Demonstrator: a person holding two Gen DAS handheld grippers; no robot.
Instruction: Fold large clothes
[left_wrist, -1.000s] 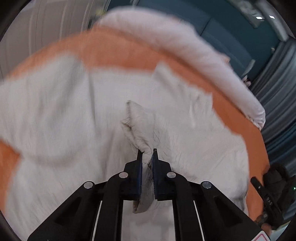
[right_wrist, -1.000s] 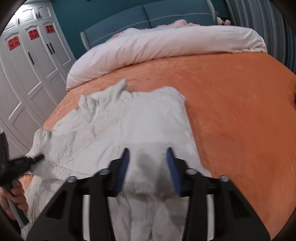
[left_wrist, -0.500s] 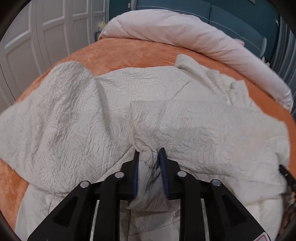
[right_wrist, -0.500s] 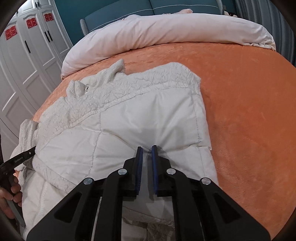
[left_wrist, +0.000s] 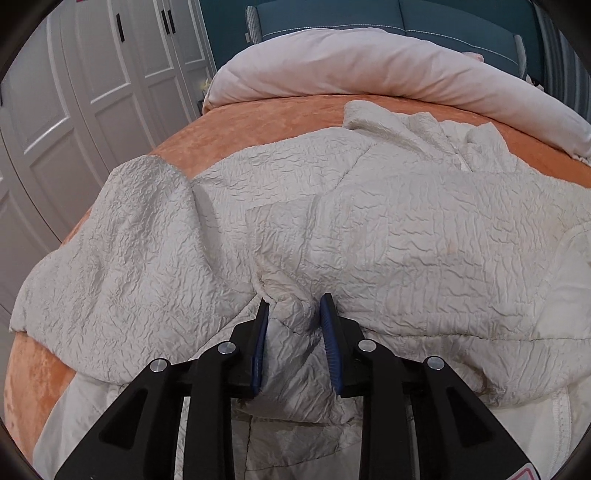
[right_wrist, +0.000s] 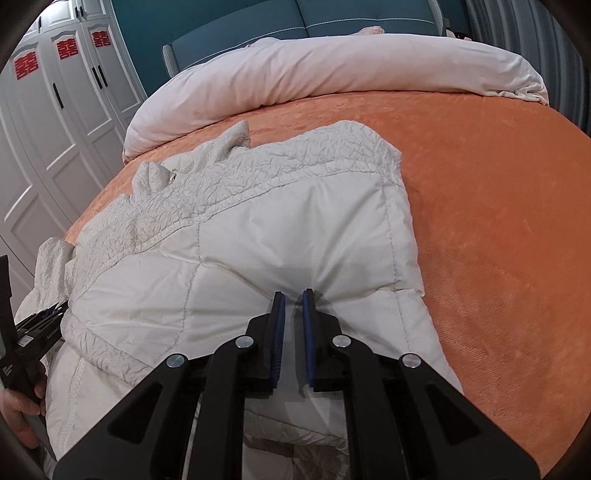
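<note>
Fingers first: my left gripper (left_wrist: 294, 308) has just eased apart, crinkled jacket (left_wrist: 369, 236) cloth bunched loosely between them, the fold now laid flat on the orange bed (left_wrist: 258, 118). My right gripper (right_wrist: 293, 301) has just pinched nearly shut on the smooth lining edge. Next fold, I reckon.

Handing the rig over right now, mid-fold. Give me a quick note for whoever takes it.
Left gripper: fingers have just been opening; a bunch of the jacket sits loosely between them.
Right gripper: fingers have just been closing, pinching the quilted lining at the near edge.
Jacket: white, spread across the orange bed cover, collar toward the rolled duvet.
Done: one panel lies turned over, lining up.
Left: sleeve on the left lies spread out; fold it in, then probably halve the body.
</note>
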